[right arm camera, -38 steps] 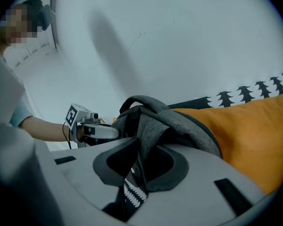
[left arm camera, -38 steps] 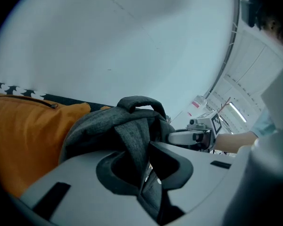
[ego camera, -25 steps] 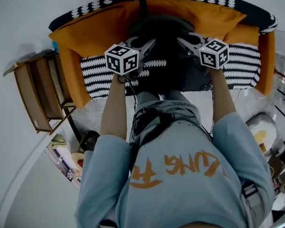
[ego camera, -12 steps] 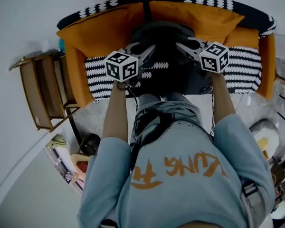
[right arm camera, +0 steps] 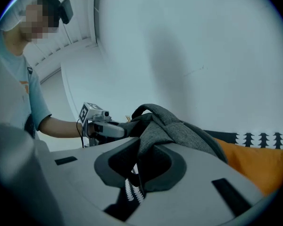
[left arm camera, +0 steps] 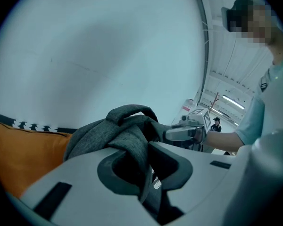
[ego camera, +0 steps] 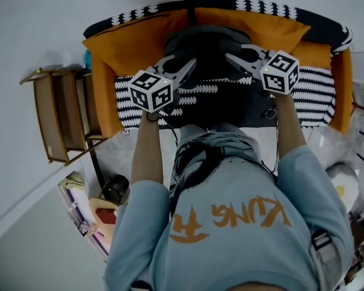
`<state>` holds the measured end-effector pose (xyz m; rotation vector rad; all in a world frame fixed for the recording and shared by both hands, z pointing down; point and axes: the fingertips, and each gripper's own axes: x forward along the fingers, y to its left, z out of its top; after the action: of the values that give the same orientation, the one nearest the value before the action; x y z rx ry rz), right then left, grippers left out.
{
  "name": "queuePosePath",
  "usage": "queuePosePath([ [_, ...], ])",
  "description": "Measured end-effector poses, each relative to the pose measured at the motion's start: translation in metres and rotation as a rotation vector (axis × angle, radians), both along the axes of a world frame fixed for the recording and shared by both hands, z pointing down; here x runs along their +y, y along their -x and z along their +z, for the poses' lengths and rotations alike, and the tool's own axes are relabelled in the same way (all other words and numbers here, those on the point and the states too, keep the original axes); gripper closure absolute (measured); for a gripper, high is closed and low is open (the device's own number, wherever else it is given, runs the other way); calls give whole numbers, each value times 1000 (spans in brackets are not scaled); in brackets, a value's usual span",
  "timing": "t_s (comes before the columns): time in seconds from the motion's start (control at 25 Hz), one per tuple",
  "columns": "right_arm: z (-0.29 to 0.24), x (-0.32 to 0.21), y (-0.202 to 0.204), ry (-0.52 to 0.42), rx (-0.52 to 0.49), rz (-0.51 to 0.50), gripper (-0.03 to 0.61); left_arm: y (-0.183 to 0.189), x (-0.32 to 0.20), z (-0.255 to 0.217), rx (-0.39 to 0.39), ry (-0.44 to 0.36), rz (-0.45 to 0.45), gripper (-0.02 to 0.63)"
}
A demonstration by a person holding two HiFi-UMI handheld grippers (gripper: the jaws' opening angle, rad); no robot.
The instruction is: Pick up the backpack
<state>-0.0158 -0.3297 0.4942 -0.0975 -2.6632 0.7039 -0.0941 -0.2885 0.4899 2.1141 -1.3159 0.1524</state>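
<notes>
my left gripper [ego camera: 190,64] is closed narrow on a fold of the dark grey woven-fabric backpack [ego camera: 211,80], with the cloth pinched flat between the pads. my right gripper [ego camera: 232,57] is clamped the same way on a fold at the other side of the bag's top. the two sets of jaws point inward at each other across the bag, and each gripper view shows the other gripper just past the bunched grey cloth.

the bag is slung between my hands in front of the sofa with orange cushions and a black-and-white patterned throw [ego camera: 315,99]. its top edge runs from one grip to the other, and its long axis drops from there toward the seat. neither hand is nearer; each has its own end, so the load looks evenly shared.

from the head view the dark bag merges with its shadow, so i cannot say whether its bottom is clear of the seat. the lift should go straight up, with both hands level.
</notes>
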Motion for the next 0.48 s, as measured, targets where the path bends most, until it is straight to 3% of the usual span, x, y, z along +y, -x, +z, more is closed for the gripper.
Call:
queuePosePath([
  [0.28,-54,-3,1,-80,-143,-31,546,-1,0,-54,-60,-126,-3,538],
  [0.48,-106,-6,1,-161,-224,-25,545,-1,-2,-109,-78,-267,24,538],
])
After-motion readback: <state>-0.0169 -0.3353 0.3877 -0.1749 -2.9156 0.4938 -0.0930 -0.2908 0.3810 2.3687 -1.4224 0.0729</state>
